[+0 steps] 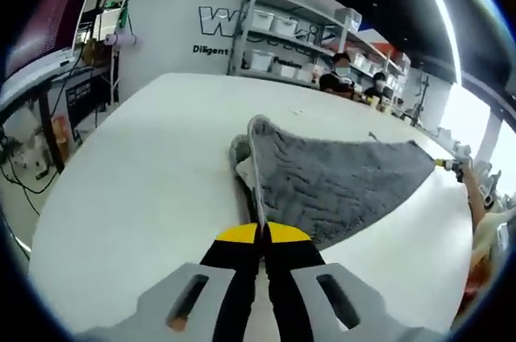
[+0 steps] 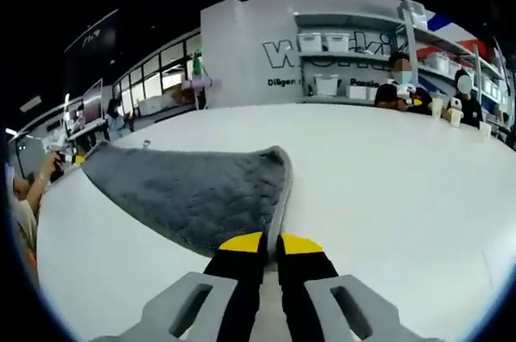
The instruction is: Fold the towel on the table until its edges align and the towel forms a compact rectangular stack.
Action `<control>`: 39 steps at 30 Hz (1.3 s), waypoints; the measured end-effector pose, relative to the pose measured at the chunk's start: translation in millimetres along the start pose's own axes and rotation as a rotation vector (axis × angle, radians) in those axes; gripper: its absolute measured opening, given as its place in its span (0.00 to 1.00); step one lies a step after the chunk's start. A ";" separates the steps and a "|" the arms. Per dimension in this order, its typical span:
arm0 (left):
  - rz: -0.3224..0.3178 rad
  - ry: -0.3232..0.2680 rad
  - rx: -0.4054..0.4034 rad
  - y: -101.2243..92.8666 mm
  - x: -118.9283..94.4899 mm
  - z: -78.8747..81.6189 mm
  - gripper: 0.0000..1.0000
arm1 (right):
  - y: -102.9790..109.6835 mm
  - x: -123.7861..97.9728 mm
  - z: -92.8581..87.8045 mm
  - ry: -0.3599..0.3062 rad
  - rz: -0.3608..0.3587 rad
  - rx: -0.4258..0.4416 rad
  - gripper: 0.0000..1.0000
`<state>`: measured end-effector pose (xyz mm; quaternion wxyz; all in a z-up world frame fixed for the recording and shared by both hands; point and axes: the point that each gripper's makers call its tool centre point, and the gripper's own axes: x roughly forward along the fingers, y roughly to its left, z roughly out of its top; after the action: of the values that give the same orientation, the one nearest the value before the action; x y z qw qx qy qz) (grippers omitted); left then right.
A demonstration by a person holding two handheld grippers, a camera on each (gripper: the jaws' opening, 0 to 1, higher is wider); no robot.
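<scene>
A grey textured towel point(image 1: 339, 177) is lifted off the white table point(image 1: 145, 173), stretched between both grippers. My left gripper point(image 1: 260, 233) is shut on the towel's hemmed edge, which rises from the yellow-tipped jaws; the far corner reaches the other gripper point(image 1: 451, 163) at the right. In the right gripper view the towel point(image 2: 201, 189) spreads to the left, and my right gripper point(image 2: 270, 243) is shut on its near hem. Its far corner ends at the other gripper point(image 2: 68, 160), held by a hand at the left.
The white table point(image 2: 387, 173) extends wide on all sides. Shelves with white bins point(image 1: 278, 35) stand along the back wall. People sit at the table's far edge point(image 2: 399, 88). Cables and equipment point(image 1: 32, 156) sit off the table's left side.
</scene>
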<state>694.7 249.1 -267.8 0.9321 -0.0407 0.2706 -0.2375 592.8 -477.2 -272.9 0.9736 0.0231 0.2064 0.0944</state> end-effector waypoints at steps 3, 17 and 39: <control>-0.024 0.017 0.000 -6.6 -5.9 -5.7 0.01 | -7.0 -2.0 0.6 0.008 -0.018 -0.012 0.03; -0.219 0.042 0.069 -81.4 -22.4 -33.8 0.01 | -69.6 -26.9 -2.2 0.113 -0.243 -0.132 0.03; -0.261 -0.099 0.085 -125.2 -36.9 -28.3 0.38 | -107.8 -73.2 21.4 -0.023 -0.397 -0.031 0.29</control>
<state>599.9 157.1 -248.3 0.9064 -0.0477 0.2066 -0.3655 554.7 -597.2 -233.3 0.9757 -0.0320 0.1942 -0.0967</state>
